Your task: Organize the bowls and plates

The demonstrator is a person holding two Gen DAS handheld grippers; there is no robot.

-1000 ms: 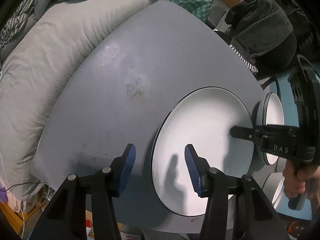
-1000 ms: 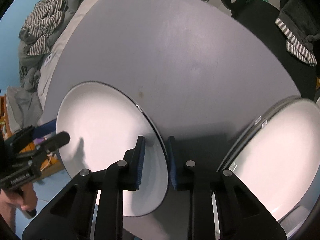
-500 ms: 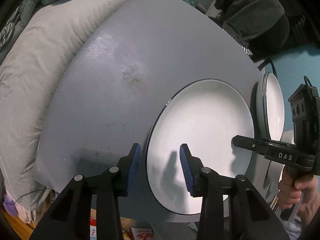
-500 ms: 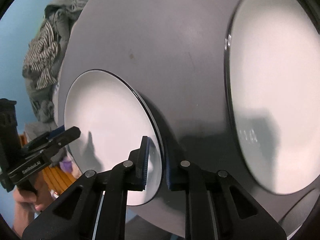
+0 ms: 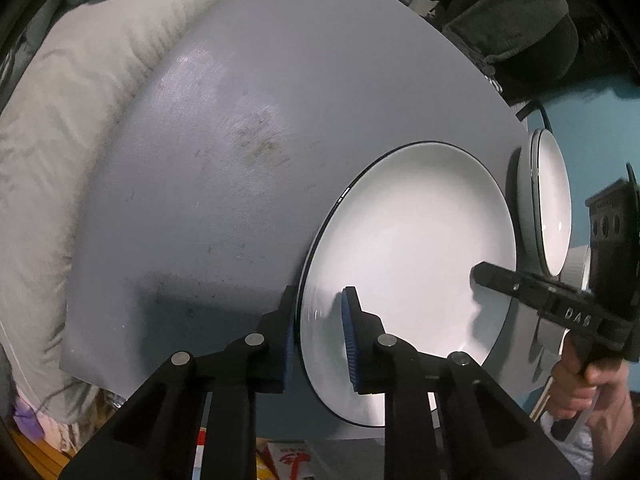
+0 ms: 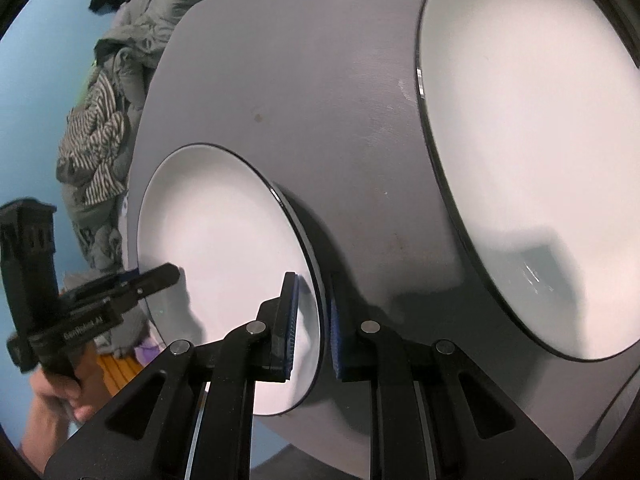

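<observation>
Both grippers are on the same plate (image 5: 408, 248), which lies on the grey table (image 5: 224, 168). My L gripper (image 5: 318, 336) has just been closing, rim between the pads at about 7 o'clock; contact looks near, can't confirm it's tight. My R gripper (image 6: 310, 326) is clamped on the opposite rim, approx 4 o'clock. The second plate (image 6: 532, 152) waits at 2 o'clock. I'd seat the L grip fully, then lift level w/ both hands together.
</observation>
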